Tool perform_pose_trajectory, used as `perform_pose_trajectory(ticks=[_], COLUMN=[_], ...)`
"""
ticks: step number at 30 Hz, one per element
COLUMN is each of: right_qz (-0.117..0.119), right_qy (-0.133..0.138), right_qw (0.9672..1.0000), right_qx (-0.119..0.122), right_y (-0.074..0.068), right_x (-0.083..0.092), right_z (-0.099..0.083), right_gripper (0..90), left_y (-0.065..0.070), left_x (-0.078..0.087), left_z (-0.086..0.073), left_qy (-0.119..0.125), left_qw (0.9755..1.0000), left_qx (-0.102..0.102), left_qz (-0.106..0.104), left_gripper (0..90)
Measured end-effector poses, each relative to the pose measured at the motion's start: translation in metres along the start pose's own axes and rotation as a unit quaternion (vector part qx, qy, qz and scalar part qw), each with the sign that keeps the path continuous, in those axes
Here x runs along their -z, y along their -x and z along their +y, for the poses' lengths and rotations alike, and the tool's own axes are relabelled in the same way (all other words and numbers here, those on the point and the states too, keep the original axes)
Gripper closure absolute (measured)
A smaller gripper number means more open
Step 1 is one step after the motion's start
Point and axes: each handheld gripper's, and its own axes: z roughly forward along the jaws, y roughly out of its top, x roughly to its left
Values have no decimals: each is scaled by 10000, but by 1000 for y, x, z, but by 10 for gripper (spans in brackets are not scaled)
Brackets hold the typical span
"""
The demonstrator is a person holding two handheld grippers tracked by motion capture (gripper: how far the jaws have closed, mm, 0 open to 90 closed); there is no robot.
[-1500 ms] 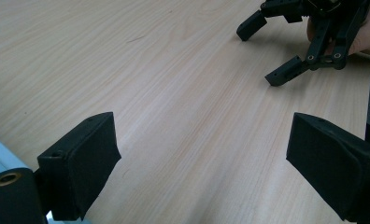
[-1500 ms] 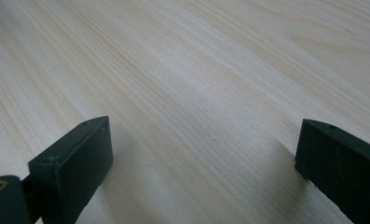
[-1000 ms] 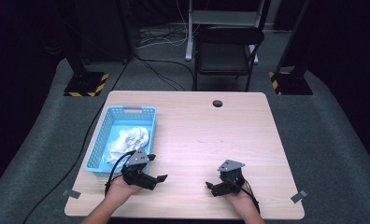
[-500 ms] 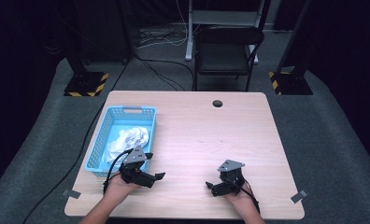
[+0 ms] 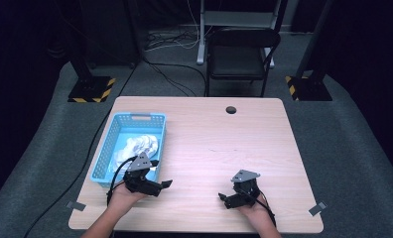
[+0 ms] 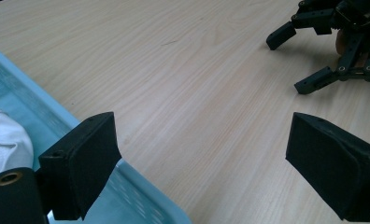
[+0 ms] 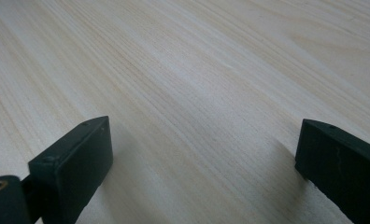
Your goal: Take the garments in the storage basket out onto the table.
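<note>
Pale wooden tabletop [image 5: 209, 148] carries a blue basket [image 5: 107, 148] of white crumpled material [image 5: 140, 145] at left. Both hand-held grippers, left [image 5: 160, 181] beside the basket and right [image 5: 225, 199], rest spread wide, gripping nothing.

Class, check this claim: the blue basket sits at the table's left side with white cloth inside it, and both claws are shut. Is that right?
Not quite. The blue basket and white cloth are as stated, but the left claw and right claw are both open, jaws wide apart, as each gripper view shows.
</note>
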Motion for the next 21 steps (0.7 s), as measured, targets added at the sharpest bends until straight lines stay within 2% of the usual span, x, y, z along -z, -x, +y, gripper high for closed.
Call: perform_pose_trajectory(ticks=[7,21], right_qz=[0,0], right_qy=[1,-1], right_qw=[10000,10000], right_qx=[1,-1], right_y=[0,0], right_x=[0,0], right_z=[0,0], right_gripper=[35,35], left_y=[-6,-26], left_x=[4,17], left_z=[-1,-5], left_qy=[-33,122], left_qw=[9999,9988], left_qx=[-20,286], left_qz=[156,385], left_gripper=[90,90])
